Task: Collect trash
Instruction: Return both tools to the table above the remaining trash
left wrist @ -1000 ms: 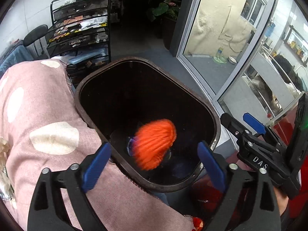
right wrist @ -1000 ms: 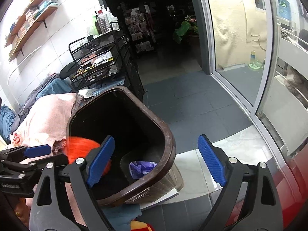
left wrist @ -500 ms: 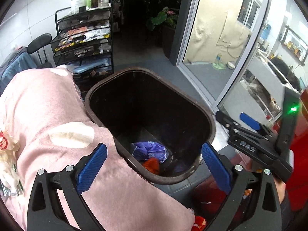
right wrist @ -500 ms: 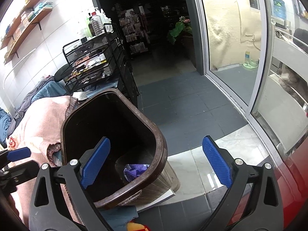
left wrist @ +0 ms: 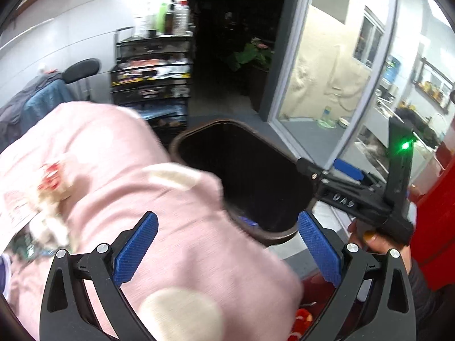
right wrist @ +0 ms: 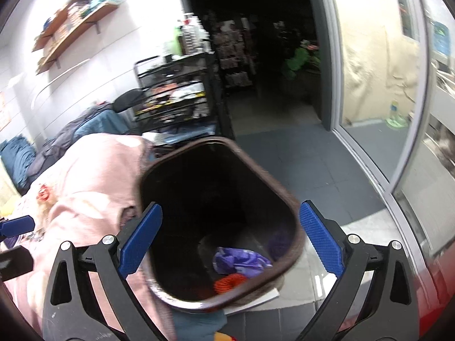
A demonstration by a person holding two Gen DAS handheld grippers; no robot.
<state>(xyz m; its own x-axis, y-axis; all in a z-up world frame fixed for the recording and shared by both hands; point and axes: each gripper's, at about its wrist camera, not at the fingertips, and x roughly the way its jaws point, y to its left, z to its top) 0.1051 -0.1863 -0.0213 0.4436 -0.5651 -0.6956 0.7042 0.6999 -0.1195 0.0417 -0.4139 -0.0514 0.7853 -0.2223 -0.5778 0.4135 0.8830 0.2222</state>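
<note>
— Trash: where is it?
— An orange ball (right wrist: 229, 282) and purple wrapper (right wrist: 241, 261) lie in the brown bin (right wrist: 290, 213), lower centre.
— Tongs?
— Left tongs (left wrist: 227, 253) and right tongs (right wrist: 231, 243) both gape, empty.

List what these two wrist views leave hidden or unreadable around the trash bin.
- Left wrist view: the bin floor is hidden; the pink blanket covers its near rim.
- Right wrist view: the orange item in the bin is partly cut off by the near rim.
- Both views: motion blur makes the cart contents unreadable.
- Left wrist view: the clutter at the left edge is too smeared to identify.
</note>
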